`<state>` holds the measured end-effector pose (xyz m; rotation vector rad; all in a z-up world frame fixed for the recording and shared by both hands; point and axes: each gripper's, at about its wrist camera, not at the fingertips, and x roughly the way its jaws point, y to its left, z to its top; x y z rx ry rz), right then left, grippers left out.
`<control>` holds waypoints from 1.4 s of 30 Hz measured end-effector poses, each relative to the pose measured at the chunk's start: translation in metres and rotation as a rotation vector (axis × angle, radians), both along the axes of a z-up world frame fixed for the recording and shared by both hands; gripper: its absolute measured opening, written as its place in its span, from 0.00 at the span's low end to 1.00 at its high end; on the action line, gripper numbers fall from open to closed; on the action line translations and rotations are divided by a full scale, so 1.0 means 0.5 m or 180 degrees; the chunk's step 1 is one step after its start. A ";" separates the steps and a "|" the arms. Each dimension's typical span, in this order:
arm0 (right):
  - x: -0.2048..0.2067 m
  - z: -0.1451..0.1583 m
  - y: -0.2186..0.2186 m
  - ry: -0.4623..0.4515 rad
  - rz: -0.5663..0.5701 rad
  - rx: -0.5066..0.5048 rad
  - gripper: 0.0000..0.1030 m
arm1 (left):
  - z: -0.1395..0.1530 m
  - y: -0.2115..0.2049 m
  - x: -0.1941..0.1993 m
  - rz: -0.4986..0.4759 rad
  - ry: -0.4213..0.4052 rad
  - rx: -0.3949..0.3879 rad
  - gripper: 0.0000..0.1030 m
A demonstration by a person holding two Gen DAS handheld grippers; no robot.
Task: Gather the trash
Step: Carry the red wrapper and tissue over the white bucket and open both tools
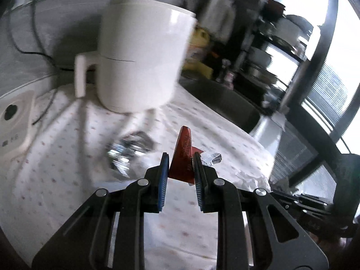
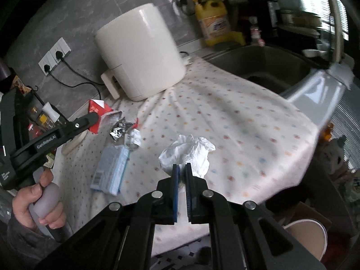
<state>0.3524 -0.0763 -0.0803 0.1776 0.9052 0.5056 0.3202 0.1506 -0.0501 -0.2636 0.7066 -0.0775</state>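
Pinching only a thin edge of the tissue (image 2: 187, 155), the right gripper (image 2: 182, 168) may drop it above the cloth (image 2: 236, 117), while the left gripper (image 1: 181, 157) clamps the red carton (image 1: 183, 155) loosely.

White air fryer (image 2: 140, 56), yellow detergent bottle (image 2: 213, 21), steel sink (image 2: 265, 65), dotted cloth (image 2: 236, 121).

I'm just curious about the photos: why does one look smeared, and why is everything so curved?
Left wrist view: motion blur smears the white appliance and crumpled foil; window glare whitens the right edge. Right wrist view: sharper, with the tissue crisp and only the far edges soft. Both views: fisheye lenses bend the counter and darken the corners.
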 end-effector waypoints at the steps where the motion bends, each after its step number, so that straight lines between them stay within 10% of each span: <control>1: -0.009 0.002 -0.019 0.0002 -0.0023 0.0004 0.06 | 0.000 -0.018 -0.002 -0.0044 0.0007 0.0010 0.21; 33: -0.191 -0.149 -0.489 0.0666 -0.0637 -0.0435 0.10 | -0.167 -0.485 -0.097 -0.0711 0.0501 -0.0162 0.21; 35: -0.195 -0.179 -0.507 0.0800 -0.0630 -0.0510 0.17 | -0.184 -0.502 -0.106 -0.0698 0.0541 -0.0188 0.21; 37: -0.203 -0.189 -0.525 0.0798 -0.0694 -0.0563 0.57 | -0.203 -0.516 -0.115 -0.0683 0.0589 -0.0213 0.21; 42: -0.213 -0.200 -0.565 0.0772 -0.0686 -0.0677 0.60 | -0.250 -0.556 -0.131 -0.0713 0.0689 -0.0163 0.21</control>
